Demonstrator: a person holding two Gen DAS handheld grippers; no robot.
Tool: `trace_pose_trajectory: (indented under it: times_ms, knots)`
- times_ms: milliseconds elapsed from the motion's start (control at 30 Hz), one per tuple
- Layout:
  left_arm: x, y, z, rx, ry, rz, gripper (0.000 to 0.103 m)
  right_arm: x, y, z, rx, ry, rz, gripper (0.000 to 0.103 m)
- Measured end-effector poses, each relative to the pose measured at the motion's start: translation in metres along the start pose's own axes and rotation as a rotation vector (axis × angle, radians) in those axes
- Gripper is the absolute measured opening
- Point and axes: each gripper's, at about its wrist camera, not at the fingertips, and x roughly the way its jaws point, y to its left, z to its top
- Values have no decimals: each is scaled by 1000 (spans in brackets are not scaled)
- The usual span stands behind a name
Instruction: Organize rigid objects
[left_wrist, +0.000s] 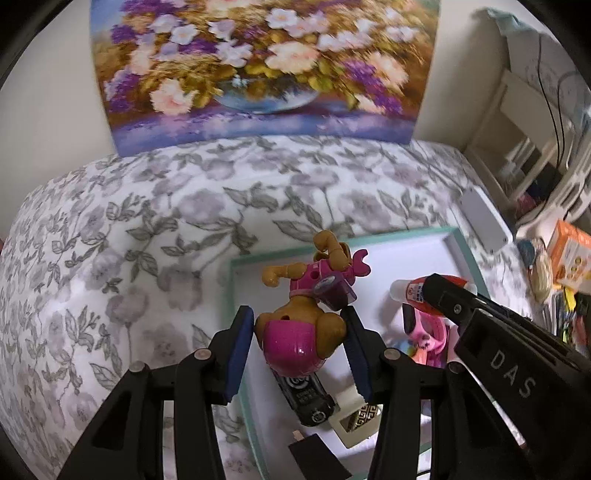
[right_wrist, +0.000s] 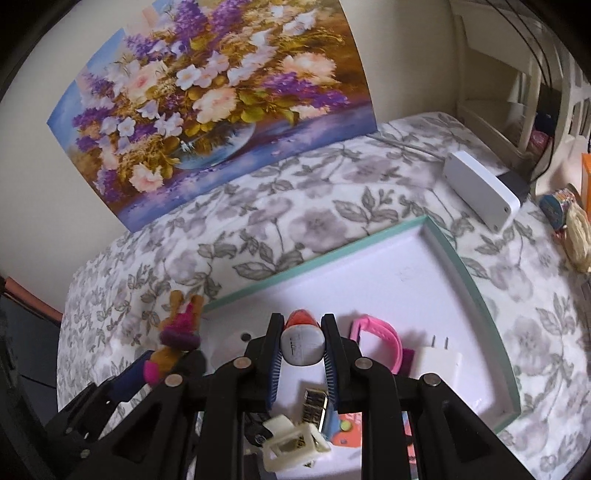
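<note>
While both of your loads hang above the tray (right_wrist: 476, 291), the sorting looks partly done. Your left tongs (left_wrist: 300, 334) grasp the toy dog (left_wrist: 295, 332) over the tray's left edge; your right tongs (right_wrist: 301, 349) are clenched on the glue stick (right_wrist: 302, 341) nearer its middle. Already lying in the tray are a pink watch (right_wrist: 380, 332), a white plug (right_wrist: 441, 360) and a black car (left_wrist: 304, 397). Setting down these two is what remains, by my reading.
</note>
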Motion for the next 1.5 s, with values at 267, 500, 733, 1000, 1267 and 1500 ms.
trace_pose_trajectory:
  times_ms: [267,500,733,1000,1267,1500]
  knots:
    - [10,-8,-7,28,39,7,50,3,-9,-12,2,30,-20,23]
    - [11,-9,-9,35,55,6,50,4,-18,-20,3,52,-31,22]
    - [4,-9,-14,42,50,20,69,-1,-18,-24,-1,46,-35,24]
    - [-5,2,-22,12,55,47,70,-14,-14,-29,-24,17,-43,24]
    - [-11,36,-37,-101,64,126,74,-24,-14,-43,-34,6,-62,25]
    - [-16,58,-50,-180,57,171,85,-24,-4,-63,-100,25,-82,28]
